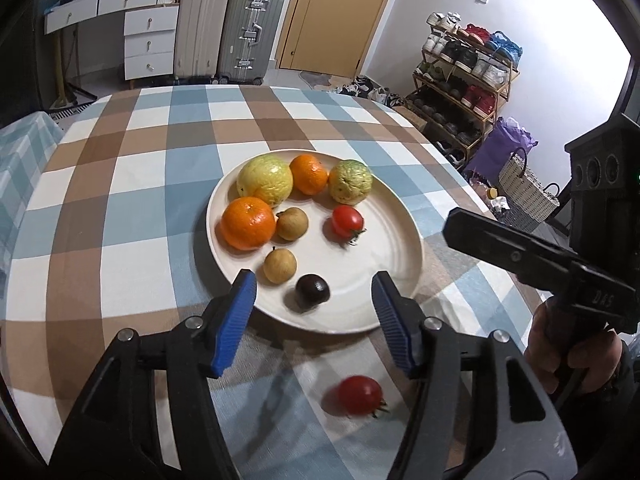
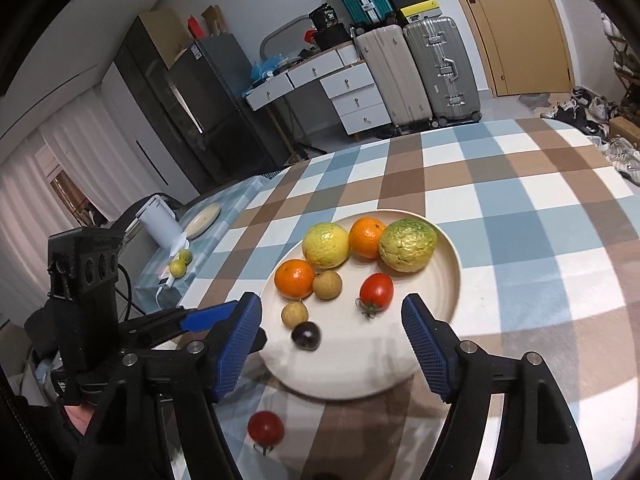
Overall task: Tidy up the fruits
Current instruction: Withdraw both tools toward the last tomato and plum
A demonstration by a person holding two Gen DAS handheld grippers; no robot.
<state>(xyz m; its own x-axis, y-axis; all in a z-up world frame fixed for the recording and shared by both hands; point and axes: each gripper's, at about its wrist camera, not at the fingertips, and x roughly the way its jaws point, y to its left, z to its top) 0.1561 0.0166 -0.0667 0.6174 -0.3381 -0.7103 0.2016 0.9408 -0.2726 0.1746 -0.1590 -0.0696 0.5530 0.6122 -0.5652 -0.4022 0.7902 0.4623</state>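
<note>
A cream plate [image 1: 392, 240] [image 2: 444, 272] on the checked tablecloth holds two oranges [image 1: 248, 223], two yellow-green citrus fruits [image 1: 265, 179], two brown longans [image 1: 280, 265], a dark plum [image 1: 313, 289] and a red tomato [image 1: 347, 220] [image 2: 376, 289]. A second tomato [image 1: 359, 395] [image 2: 265, 428] lies on the cloth in front of the plate. My left gripper [image 1: 314, 300] is open and empty, above the plate's near edge. My right gripper [image 2: 332, 322] is open and empty over the plate's near side; its body shows in the left wrist view [image 1: 520, 258].
The checked table [image 1: 120, 208] drops off at its far and right edges. A side surface at left holds a white kettle [image 2: 160, 220], a round board [image 2: 204, 215] and two small citrus fruits [image 2: 179, 267]. Suitcases, drawers and a shoe rack [image 1: 460, 80] stand beyond.
</note>
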